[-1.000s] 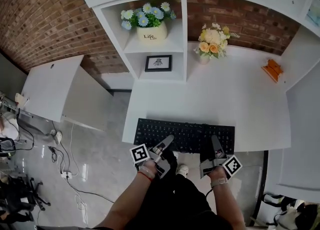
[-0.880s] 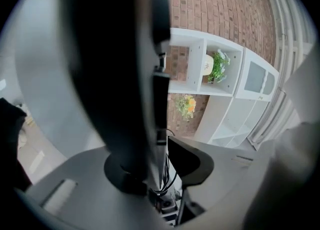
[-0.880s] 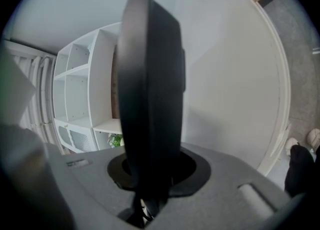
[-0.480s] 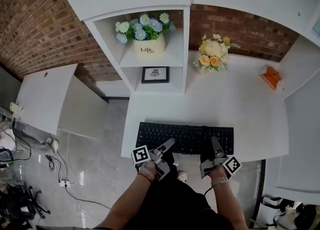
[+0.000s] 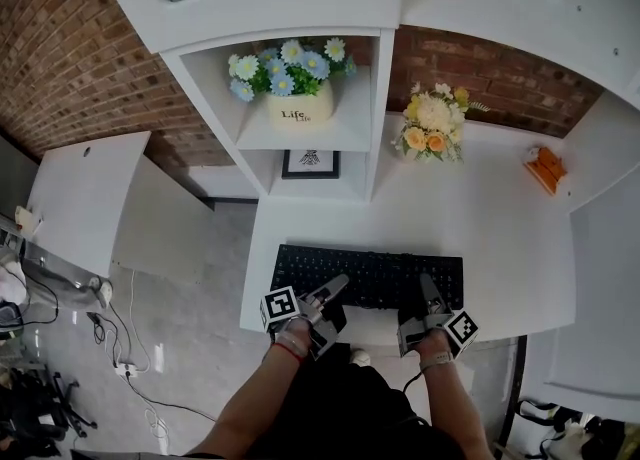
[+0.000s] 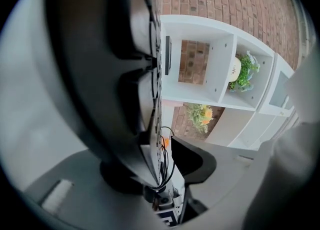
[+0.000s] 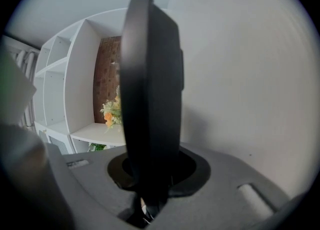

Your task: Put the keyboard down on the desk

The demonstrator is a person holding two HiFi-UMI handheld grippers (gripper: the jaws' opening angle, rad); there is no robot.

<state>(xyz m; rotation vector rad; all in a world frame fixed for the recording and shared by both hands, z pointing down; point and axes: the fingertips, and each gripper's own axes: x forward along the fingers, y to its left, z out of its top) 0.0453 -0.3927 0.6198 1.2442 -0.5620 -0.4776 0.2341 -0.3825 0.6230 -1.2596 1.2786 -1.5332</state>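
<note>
Your forearms [image 5: 262, 393] reach forward side by side, both wrists near level at the surface's [image 5: 480, 218] front edge. The left tool [image 5: 334, 288] has just been opening, and the keyboard [image 5: 370, 276] sits loose between its jaws. The right tool [image 5: 427, 290] pinches the keyboard, which lies flat on the surface.
</note>
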